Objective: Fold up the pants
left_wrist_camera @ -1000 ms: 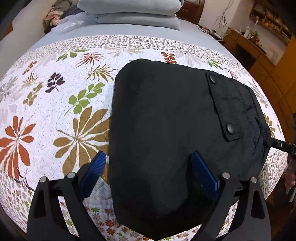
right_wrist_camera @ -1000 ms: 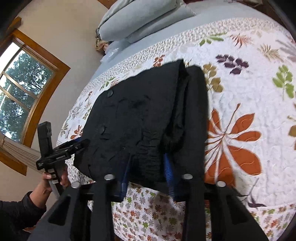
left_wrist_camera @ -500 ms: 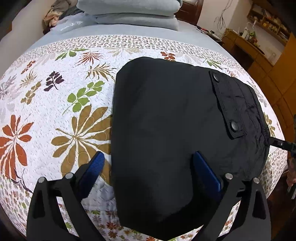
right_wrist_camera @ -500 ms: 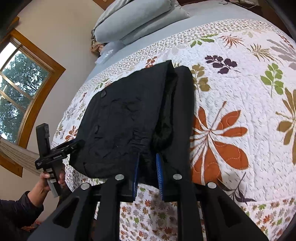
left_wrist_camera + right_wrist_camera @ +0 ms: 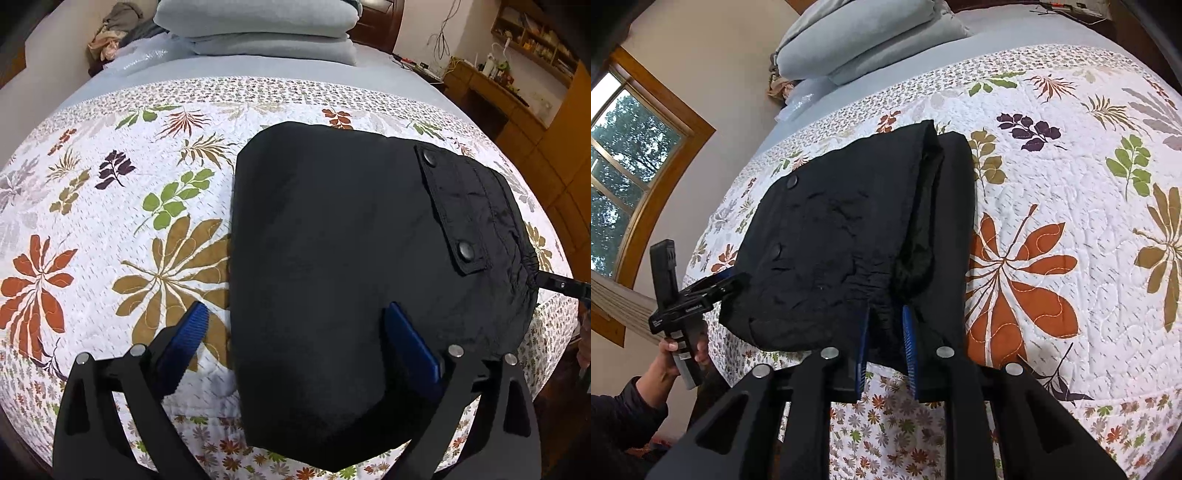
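Black pants (image 5: pixel 332 258) lie folded in a thick pile on the flowery quilt (image 5: pixel 110 221), near the quilt's bottom edge, far from the grey pillows (image 5: pixel 258 29). The left gripper (image 5: pixel 295 347) is wide open and holds nothing. Its blue pads sit on either side of the pile's near corner, probably so it can press or tidy it. The right gripper (image 5: pixel 886 347) is nearly closed and pinches the stretchy waist edge of the pants, likely to keep the layers together. A second ago, the right gripper's jaws stood wider apart around that edge; now they have squeezed in. The left gripper has hardly moved, and the pile looks the same.
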